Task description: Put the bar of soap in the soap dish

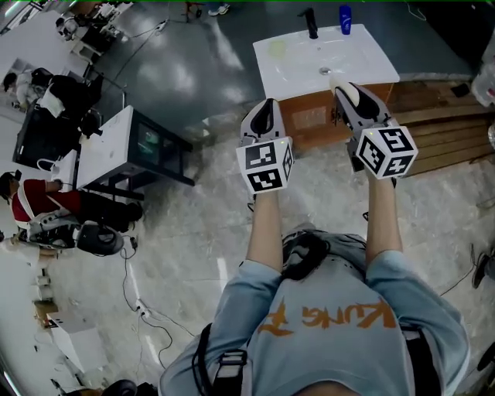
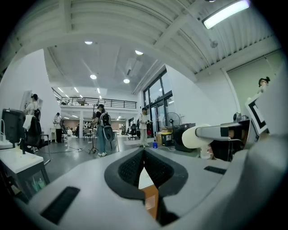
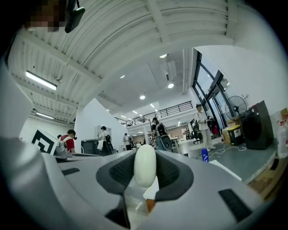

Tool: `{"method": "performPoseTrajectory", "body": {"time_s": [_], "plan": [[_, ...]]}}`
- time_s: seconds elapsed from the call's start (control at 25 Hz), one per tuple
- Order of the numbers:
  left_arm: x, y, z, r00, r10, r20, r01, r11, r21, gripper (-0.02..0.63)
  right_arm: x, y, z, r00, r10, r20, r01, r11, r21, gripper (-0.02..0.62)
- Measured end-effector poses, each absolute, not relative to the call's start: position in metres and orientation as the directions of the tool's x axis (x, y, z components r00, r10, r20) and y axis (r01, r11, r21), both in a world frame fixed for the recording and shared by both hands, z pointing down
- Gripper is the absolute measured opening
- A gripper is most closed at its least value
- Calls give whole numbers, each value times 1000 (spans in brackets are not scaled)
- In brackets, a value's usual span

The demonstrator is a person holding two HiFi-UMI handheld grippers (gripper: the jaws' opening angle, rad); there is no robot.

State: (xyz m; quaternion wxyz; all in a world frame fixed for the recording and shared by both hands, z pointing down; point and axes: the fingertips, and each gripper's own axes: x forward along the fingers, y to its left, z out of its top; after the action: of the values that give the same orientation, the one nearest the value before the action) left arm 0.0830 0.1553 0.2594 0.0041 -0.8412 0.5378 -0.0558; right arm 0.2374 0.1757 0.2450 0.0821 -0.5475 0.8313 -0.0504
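Ahead, the white counter point(image 1: 363, 62) carries 1 pale dish point(image 1: 276, 48), I think, near its left edge. Right gripper point(image 1: 348, 94) pinches the soap point(image 3: 145, 165) over the front edge, so the dish lies forward-left. Left gripper point(image 1: 265, 112) has its jaws together, empty.

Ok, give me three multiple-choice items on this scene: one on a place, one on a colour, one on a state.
1. Where is the bar of soap? A. between the right gripper's jaws B. on the floor C. on a chair
2. What colour is the bottle on the sink's back edge? A. red B. blue C. yellow
3. How do the left gripper's jaws stand? A. together, empty B. wide apart C. closed on the soap
Key: 1 A, the pale bar is clamped there; 2 B, the head view shows blue; 3 A, they meet in its own view.
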Motion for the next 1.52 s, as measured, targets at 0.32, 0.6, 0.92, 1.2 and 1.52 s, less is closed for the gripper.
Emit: {"method": "performPoseTrajectory", "body": {"time_s": [0.32, 0.6, 0.92, 1.2, 1.52], "plan": [[54, 136, 253, 357, -931, 70, -930, -362, -66, 23, 227, 145, 235, -415, -903, -108, -886, 428, -175, 129], [29, 98, 264, 335, -940, 66, -941, -337, -20, 23, 207, 107, 238, -432, -897, -99, -885, 442, -148, 129], [22, 29, 273, 356, -933, 60, -935, -355, 16, 23, 204, 35, 239, -405, -909, -97, -896, 416, -155, 129], [5, -35, 316, 339, -932, 129, -939, -328, 105, 23, 188, -29, 280, -423, -906, 8, -892, 415, -182, 129], [-21, -111, 345, 371, -910, 183, -927, -353, 125, 23, 185, -110, 296, -375, -922, 95, -919, 356, -172, 129]]}}
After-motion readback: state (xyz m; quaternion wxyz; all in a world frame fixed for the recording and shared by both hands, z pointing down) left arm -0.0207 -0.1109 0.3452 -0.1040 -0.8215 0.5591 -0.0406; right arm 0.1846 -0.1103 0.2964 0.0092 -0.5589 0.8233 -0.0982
